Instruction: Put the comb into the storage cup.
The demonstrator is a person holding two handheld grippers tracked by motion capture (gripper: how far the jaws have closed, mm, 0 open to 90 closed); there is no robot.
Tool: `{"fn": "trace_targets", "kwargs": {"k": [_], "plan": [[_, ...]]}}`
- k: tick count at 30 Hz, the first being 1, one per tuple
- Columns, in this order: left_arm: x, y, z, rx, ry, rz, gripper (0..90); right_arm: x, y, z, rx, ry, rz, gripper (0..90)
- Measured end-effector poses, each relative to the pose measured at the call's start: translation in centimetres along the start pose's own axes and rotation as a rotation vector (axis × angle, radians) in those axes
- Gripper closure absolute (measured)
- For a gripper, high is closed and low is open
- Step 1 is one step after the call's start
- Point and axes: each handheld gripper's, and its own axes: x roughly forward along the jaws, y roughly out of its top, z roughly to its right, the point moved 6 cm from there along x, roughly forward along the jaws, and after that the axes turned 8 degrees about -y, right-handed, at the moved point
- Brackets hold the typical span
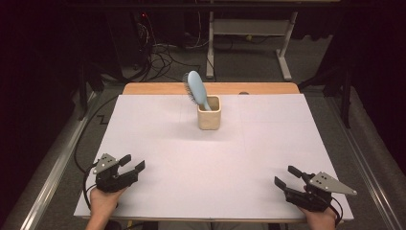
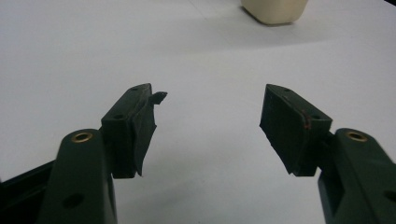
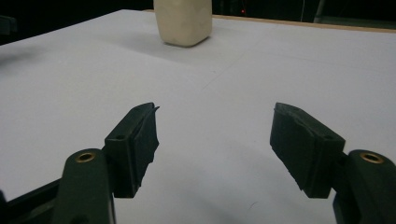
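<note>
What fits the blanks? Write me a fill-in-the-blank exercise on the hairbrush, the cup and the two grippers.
1. The light blue plastic hairbrush stands handle-down in the cream square ____.
2. The cream square cup stands on the white table, toward its ____ edge.
3. The jaws of the left gripper and the right gripper are both ____.
4. Each gripper holds ____.

Missing words: cup; far; open; nothing
</note>
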Motion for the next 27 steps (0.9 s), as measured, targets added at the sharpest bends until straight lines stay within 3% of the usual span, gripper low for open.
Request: {"fn": "trace_targets", "kwargs": {"k": [27], "plan": [[0.12, -0.78, -0.03, -0.023, 0.006, 0.008, 36.2, 0.04, -0.05, -0.01, -0.004, -0.002, -0.008, 32.4]]}}
